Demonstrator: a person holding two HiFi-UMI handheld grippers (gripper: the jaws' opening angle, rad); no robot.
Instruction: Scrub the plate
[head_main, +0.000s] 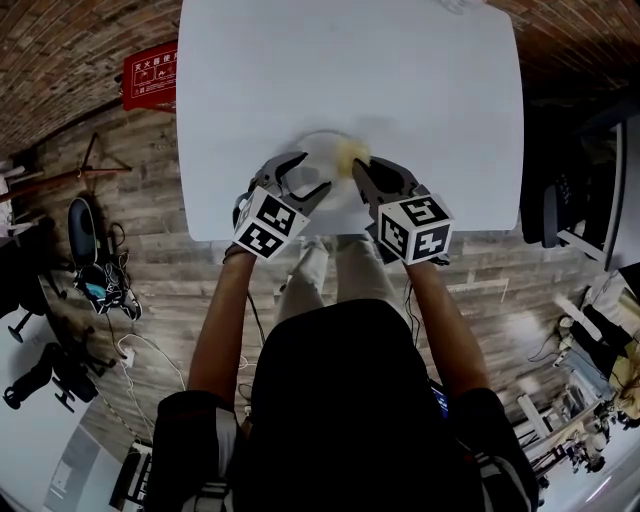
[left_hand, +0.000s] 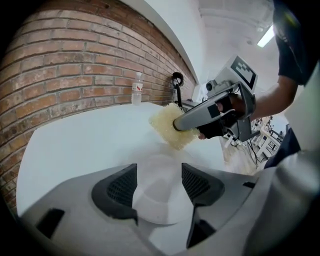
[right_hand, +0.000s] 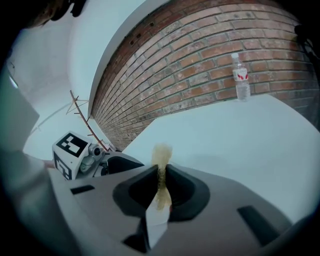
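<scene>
Your left gripper (left_hand: 159, 172) jaws apart, white plate (left_hand: 157, 200) showing between them at lower centre, your right gripper (right_hand: 161, 170) clamped on the yellow sponge (right_hand: 162, 152), pinch clear only in its own view

Water bottle (right_hand: 241, 77) by brick wall (right_hand: 190, 55)

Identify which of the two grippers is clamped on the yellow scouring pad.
The right gripper: its jaws pinch the yellow scouring pad. The left gripper has its jaws apart above the white plate, gripping nothing.
</scene>
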